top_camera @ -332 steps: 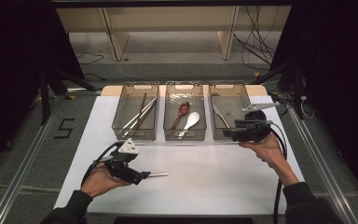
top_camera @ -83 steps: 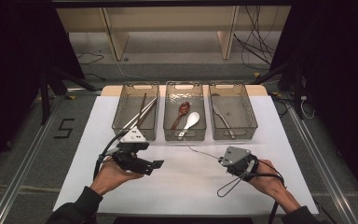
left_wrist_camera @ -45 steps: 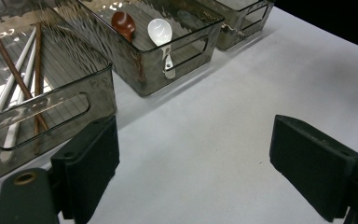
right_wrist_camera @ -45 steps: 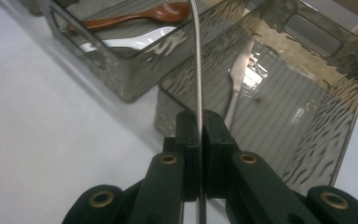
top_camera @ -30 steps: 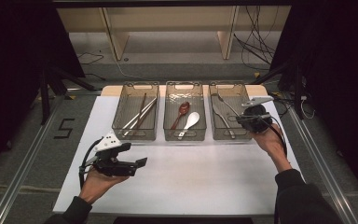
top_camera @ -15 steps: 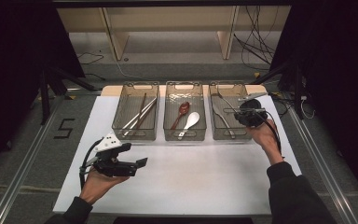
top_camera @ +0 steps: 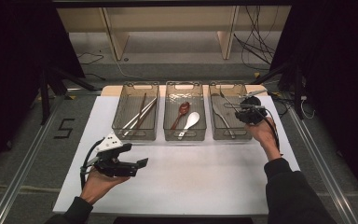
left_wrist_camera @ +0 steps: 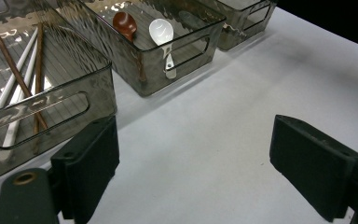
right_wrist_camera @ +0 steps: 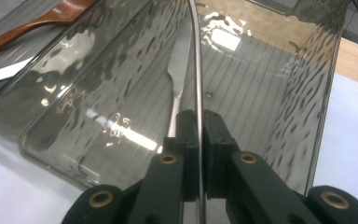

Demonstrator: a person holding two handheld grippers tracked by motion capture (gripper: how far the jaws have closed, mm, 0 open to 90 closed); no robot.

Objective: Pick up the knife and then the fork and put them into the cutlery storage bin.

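A big white table fills the middle of the high view, with dark floor around it. Three see-through bins stand in a row at the far side of the table. The left bin holds long chopsticks, some brown and some white. The middle bin holds a brown spoon and a white spoon lying side by side. The right bin holds a silver knife that lies flat on its floor. The person's right hand reaches over the near right corner of that bin and holds the right gripper above it. This gripper has its two black jaws pressed together on a thin silver handle, and the handle stands up between the jaws and runs away over the bin. What kind of tool is at its far end is too hard to tell. The handle is over the right bin, above the knife, and it is not lying down in the bin. The person's left hand rests low over the near left part of the table, well apart from the bins. It holds the left gripper, and its jaws are wide apart with only bare white table between them. The left bin is just beside one of these jaws in the left gripper view
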